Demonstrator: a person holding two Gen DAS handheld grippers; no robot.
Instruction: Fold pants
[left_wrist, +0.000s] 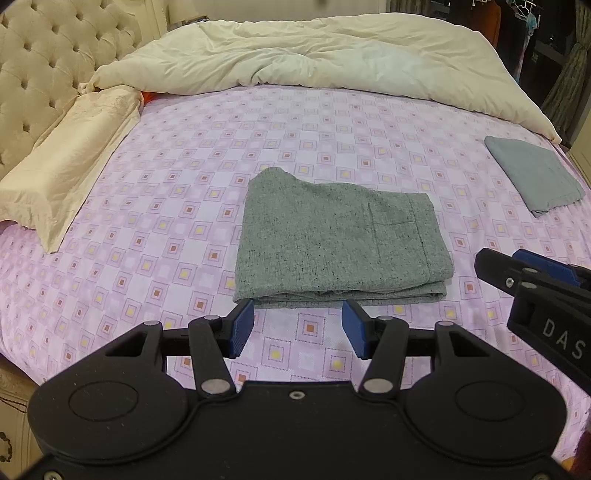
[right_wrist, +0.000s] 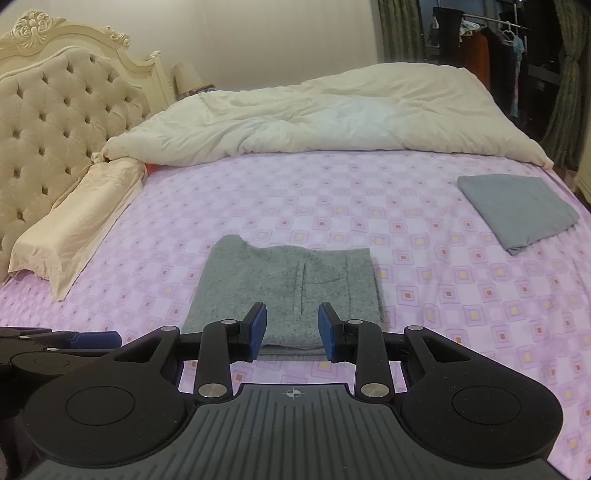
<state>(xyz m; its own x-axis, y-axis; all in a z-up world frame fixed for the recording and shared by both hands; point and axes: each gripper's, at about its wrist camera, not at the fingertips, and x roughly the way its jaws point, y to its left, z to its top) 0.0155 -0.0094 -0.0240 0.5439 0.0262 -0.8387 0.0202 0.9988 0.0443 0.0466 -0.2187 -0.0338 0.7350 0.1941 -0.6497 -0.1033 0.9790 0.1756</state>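
The grey-green pants (left_wrist: 340, 240) lie folded in a flat rectangle on the pink patterned bed sheet (left_wrist: 166, 221), a back pocket facing up. They also show in the right wrist view (right_wrist: 288, 288). My left gripper (left_wrist: 298, 328) is open and empty, just short of the pants' near edge. My right gripper (right_wrist: 291, 328) is open and empty over the near edge of the pants. The right gripper also shows at the right in the left wrist view (left_wrist: 532, 284).
A folded blue-grey cloth (left_wrist: 535, 181) lies at the far right of the bed. A cream duvet (left_wrist: 314, 55) is bunched along the far side. A cream pillow (left_wrist: 66, 166) lies at the left by the tufted headboard (right_wrist: 55, 129). Clothes hang at the back right.
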